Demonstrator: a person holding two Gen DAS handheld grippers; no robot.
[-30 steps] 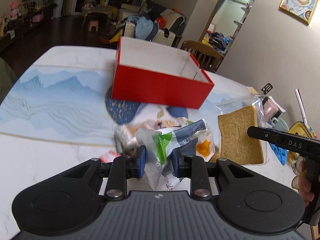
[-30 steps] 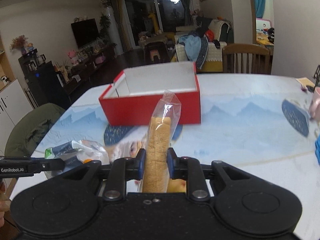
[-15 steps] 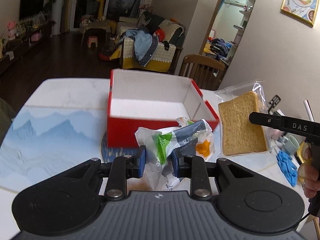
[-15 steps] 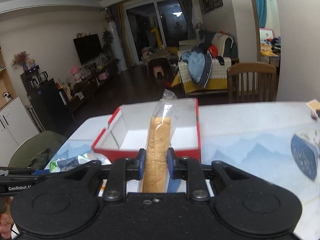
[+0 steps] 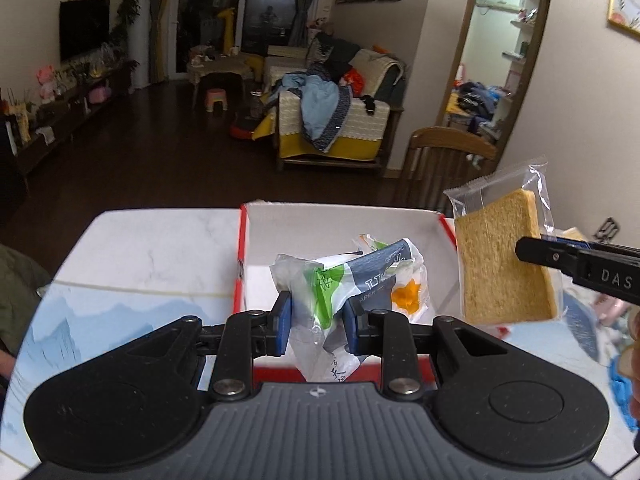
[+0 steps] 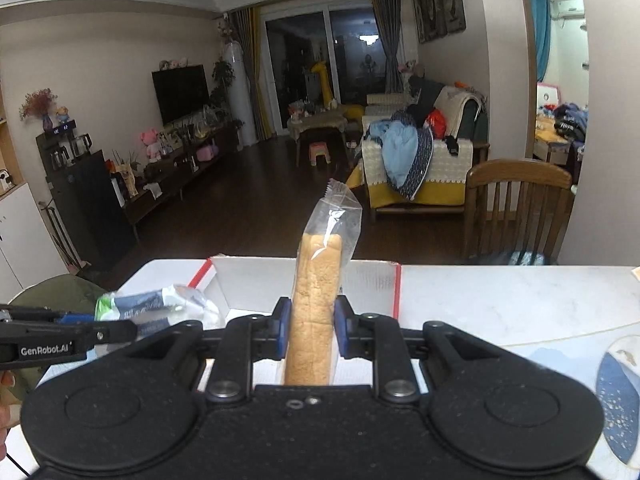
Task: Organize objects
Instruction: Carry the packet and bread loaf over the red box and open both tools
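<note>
My left gripper (image 5: 318,322) is shut on a crumpled snack bag (image 5: 356,280), white, green and dark blue, held over the open red box (image 5: 340,224) with a white inside. My right gripper (image 6: 310,330) is shut on a bagged slice of bread (image 6: 316,300), held upright on edge over the near side of the same box (image 6: 376,284). The bread (image 5: 504,260) also shows in the left wrist view, at the box's right wall. The snack bag (image 6: 160,304) shows at the left in the right wrist view.
The box stands on a white table (image 5: 156,248) with a blue mountain-print mat (image 5: 92,320). A wooden chair (image 6: 516,208) stands behind the table's far edge. Blue cloth and small items (image 5: 620,380) lie at the table's right side.
Both grippers have risen and moved forward with their loads, from the table in front of the box to above the box opening.
</note>
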